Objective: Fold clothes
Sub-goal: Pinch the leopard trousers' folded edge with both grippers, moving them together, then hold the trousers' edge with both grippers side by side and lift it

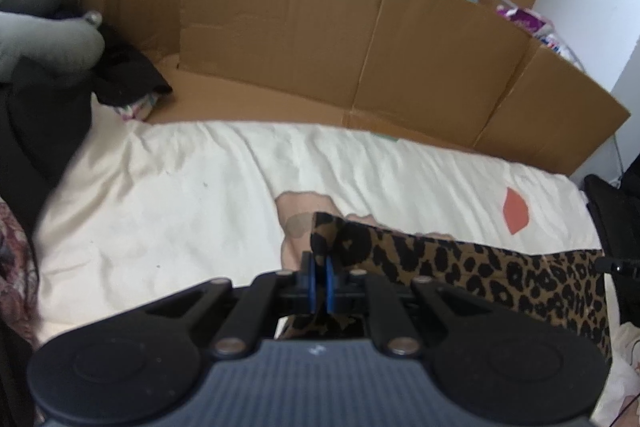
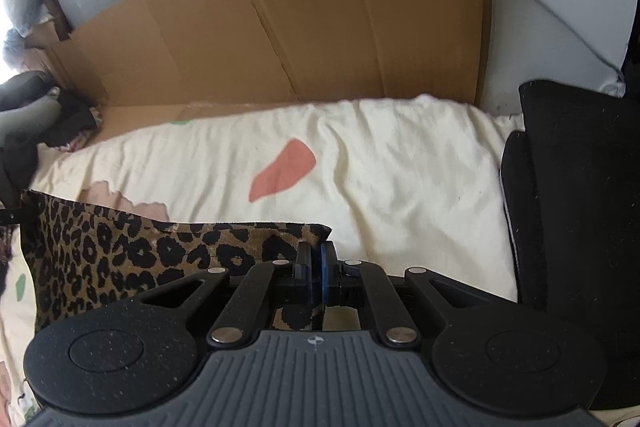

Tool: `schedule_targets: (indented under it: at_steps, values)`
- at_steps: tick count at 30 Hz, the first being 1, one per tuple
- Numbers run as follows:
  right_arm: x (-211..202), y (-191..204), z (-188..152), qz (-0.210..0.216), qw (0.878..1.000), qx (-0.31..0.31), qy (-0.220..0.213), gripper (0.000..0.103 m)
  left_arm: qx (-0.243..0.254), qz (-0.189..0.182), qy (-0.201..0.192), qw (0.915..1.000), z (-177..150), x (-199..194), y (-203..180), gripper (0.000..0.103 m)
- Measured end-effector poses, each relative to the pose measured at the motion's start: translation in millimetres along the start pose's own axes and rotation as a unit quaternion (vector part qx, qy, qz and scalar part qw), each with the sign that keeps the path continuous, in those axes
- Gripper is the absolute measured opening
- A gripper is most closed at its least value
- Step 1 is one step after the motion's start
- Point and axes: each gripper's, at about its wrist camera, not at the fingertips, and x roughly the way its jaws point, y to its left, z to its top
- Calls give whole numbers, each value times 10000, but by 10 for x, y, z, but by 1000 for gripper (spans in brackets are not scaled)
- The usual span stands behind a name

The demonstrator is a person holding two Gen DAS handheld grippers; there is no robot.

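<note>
A leopard-print garment [image 1: 500, 275] hangs stretched between my two grippers above a cream bed sheet [image 1: 180, 195]. My left gripper [image 1: 319, 261] is shut on the garment's left corner, whose fabric sticks up above the blue pads. In the right wrist view the same leopard-print garment [image 2: 132, 251] spreads to the left, and my right gripper [image 2: 317, 253] is shut on its right corner. The cloth's top edge runs nearly straight from one grip to the other. Its lower part is hidden behind the gripper bodies.
A long brown cardboard panel [image 1: 320, 39] stands along the far side of the bed. Dark and grey clothes [image 1: 52, 39] pile up at the left. A black cushion [image 2: 576, 187] sits at the bed's right end. The sheet [image 2: 400, 167] carries a pink-orange patch [image 2: 282, 171].
</note>
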Motion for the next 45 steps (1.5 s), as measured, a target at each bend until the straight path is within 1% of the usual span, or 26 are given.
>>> schedule_targets:
  at_steps: [11,13,14,15,18,21,25,28,32,35,40,41,43,45]
  values:
    - [360,29,-86,-157,9992,-157,346,2,-72,78,452,9989,-108,442,56,6]
    - [408,15,-97,-214,9988,-103,417,2,-112,93,556,9983,-114,496,57,10]
    - [420,0,-94,-323,9984,-79,450,1,-158,131,601,9980,-109,497,60,12]
    - [412,-25,-83,-415,9981,-26,448,1,-191,181,580,9980,-102,469,65,13]
    - [298,-94,-37,-500,9982,121,304,3,-121,448,281,9985,-85,293,34,12]
    - [149,-46,-7,-446,9990,-18,83,3,66,411,74,9991,-75,150,-66,12]
    - [54,131,9,-189,9996,-203,-43,4,193,122,-10,9997,-58,49,-297,13]
    - [43,295,5,-5,9992,-396,-52,4,268,-159,20,9995,-54,37,-493,13]
    - [42,464,-6,228,9982,-554,-20,13,374,-429,47,9984,-81,36,-690,16]
    - [50,568,-28,380,9972,-642,7,14,409,-598,123,9973,-111,57,-805,19]
    - [101,739,-74,612,9955,-711,131,17,552,-875,233,9944,-177,120,-997,20]
    - [112,766,-80,713,9950,-677,160,19,609,-933,235,9935,-187,127,-1029,20]
    - [127,810,-94,922,9937,-617,178,20,731,-1034,258,9916,-212,144,-1098,20]
    - [171,885,-108,906,9924,-805,207,21,797,-1171,296,9895,-232,180,-1146,20]
